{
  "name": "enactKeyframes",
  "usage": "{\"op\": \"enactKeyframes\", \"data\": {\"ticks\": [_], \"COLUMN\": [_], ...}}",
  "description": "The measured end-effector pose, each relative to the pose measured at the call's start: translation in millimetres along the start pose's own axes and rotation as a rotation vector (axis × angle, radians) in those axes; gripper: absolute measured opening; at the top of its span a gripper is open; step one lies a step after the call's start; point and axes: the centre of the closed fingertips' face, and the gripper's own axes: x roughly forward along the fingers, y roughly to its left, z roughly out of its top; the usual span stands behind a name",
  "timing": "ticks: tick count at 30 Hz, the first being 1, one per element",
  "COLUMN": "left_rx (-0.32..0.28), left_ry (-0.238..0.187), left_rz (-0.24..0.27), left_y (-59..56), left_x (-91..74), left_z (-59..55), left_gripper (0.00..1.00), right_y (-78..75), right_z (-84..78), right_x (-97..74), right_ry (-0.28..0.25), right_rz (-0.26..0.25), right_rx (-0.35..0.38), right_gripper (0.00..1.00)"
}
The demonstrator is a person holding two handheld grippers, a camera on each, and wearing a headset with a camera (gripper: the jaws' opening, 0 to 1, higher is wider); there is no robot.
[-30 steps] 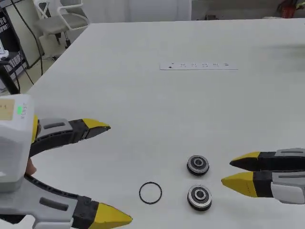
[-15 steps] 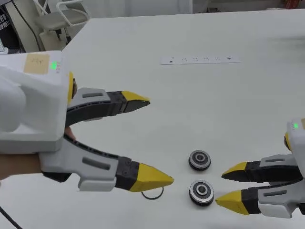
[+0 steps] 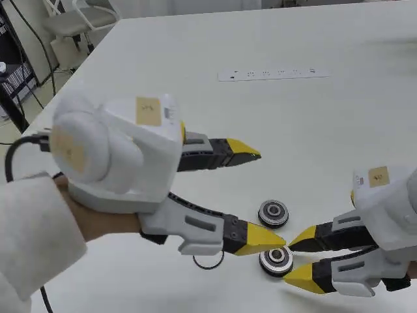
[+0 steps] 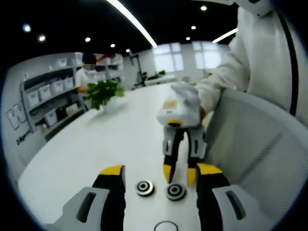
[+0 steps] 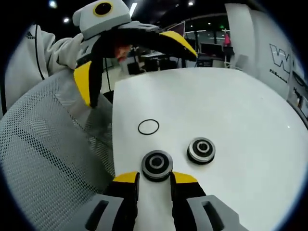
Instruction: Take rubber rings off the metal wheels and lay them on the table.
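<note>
Two metal wheels lie on the white table [image 3: 313, 143], the far wheel [image 3: 273, 212] [image 4: 145, 187] [image 5: 201, 150] and the near wheel [image 3: 276, 259] [image 4: 175, 191] [image 5: 157, 164]. A loose black rubber ring [image 3: 208, 263] [image 4: 166, 225] [image 5: 148, 127] lies flat to their left, partly hidden under the left gripper's lower jaw. My left gripper [image 3: 260, 194] [image 4: 160, 171] [image 5: 137, 65] hovers wide open just left of the wheels, holding nothing. From the right, my right gripper [image 3: 298, 257] [image 5: 155, 178] [image 4: 179, 173] points at the near wheel, its jaws a little apart and its tips just short of it.
A white power strip [image 3: 273, 74] lies far back on the table. Office chairs [image 3: 71, 23] stand beyond the table's left edge. A mesh chair back [image 5: 48, 159] [image 4: 260, 144] is close behind me. A potted plant [image 4: 103, 94] sits at the table's far end.
The left gripper has swung right, up to the wheels and over the ring. The right gripper has crept left, closer to the near wheel. Wheels and ring have stayed put.
</note>
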Motion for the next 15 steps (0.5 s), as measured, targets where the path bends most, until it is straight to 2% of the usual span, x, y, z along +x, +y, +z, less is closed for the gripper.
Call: {"op": "enactKeyframes", "data": {"ticks": [4,5,7,9,13,15], "left_rx": [-0.044,-0.043,-0.036,-0.054,-0.052,-0.077], "left_ry": [-0.003,0.001,0.010,0.014,0.038,0.072], "left_rz": [-0.019,-0.017,-0.013,-0.019,-0.034,-0.051], "left_y": [-4.5,-5.1,-5.8,-8.5,-13.5,-18.1], "left_x": [13.6,19.0,24.5,29.9,37.5,41.8], "left_z": [-13.4,-20.3,-27.6,-33.2,-45.3,-58.5], "left_gripper": [0.52,0.50,0.47,0.45,0.37,0.30], "right_y": [-3.3,-3.4,-3.3,-3.0,-4.3,-4.3], "right_z": [-2.8,-3.4,-3.6,-3.5,-4.1,-4.9], "right_x": [0.9,1.3,1.9,2.5,3.9,4.2], "right_ry": [0.007,0.008,0.009,0.008,0.010,0.013], "right_rz": [-0.014,-0.013,-0.013,-0.013,-0.017,-0.016], "right_rx": [-0.004,-0.001,-0.004,-0.006,-0.010,-0.010], "right_gripper": [0.23,0.22,0.21,0.20,0.18,0.17]}}
